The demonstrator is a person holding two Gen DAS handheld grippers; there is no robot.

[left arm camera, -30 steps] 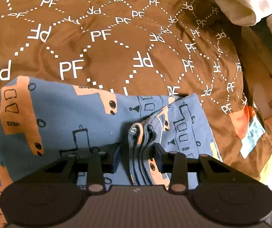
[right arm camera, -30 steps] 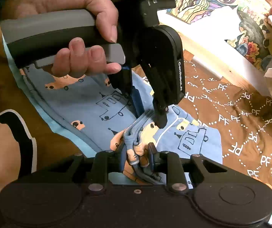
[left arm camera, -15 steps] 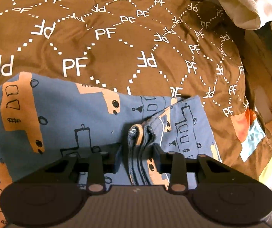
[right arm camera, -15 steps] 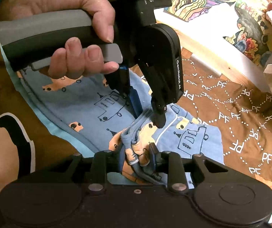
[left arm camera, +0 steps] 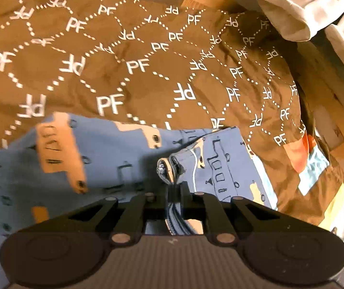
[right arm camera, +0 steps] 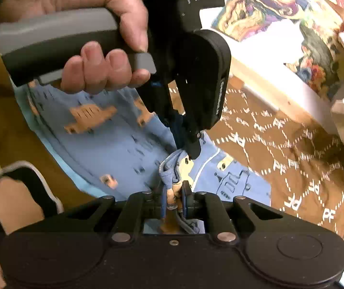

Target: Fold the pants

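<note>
Now both jaws closing on bunched hem of blue truck-print pants: left gripper, right gripper; lift-and-fold next.

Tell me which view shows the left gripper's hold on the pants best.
Right wrist view: it shows the whole left gripper from outside, hand on its handle, jaws closing on the bunched pants edge. Left wrist view shows only its fingers pinching that fold close up.

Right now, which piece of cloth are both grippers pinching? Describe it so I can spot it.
Start at the brown blanket with white PF letters. On it lie the blue pants printed with orange vehicles. Both grippers are closing on their bunched edge, the only raised, layered ridge on otherwise flat cloth.
</note>
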